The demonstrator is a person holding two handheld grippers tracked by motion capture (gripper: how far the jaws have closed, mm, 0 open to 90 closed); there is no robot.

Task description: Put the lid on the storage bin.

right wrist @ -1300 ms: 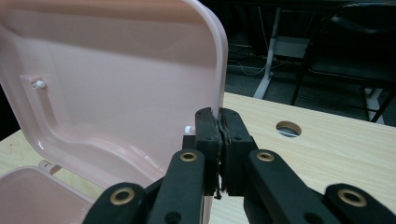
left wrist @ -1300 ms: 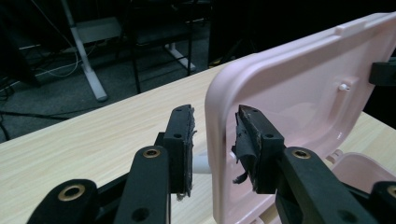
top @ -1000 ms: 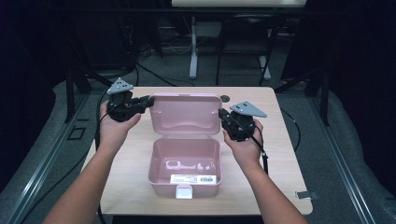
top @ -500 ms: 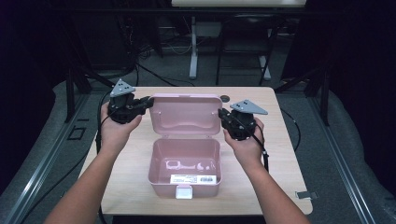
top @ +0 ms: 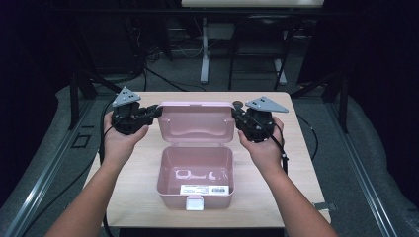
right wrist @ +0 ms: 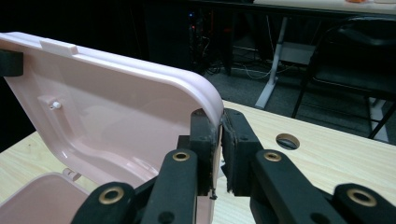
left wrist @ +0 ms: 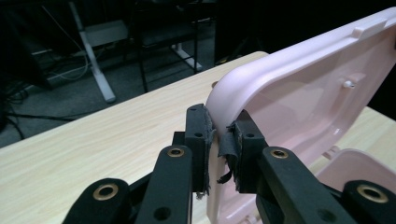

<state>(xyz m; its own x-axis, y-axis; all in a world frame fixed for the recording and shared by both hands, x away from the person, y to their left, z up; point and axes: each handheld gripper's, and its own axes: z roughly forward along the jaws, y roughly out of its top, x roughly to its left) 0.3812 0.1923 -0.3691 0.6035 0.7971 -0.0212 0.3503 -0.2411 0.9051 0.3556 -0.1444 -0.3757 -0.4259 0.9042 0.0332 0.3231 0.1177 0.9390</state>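
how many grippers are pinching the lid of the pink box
2. The left gripper pinches the lid at its left edge, and the right gripper pinches its right edge. The box stands open on the table.

Pink box [top: 195,170] smooth glossy plastic, table [top: 133,163] matt pale wood-grain.

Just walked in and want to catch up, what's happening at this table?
A person is working a pink plastic box on the wooden table with two handheld grippers. The left gripper pinches one side edge of the box's raised lid; the right gripper pinches the opposite edge. The lid stands open, nearly upright, and the box looks empty apart from a label.
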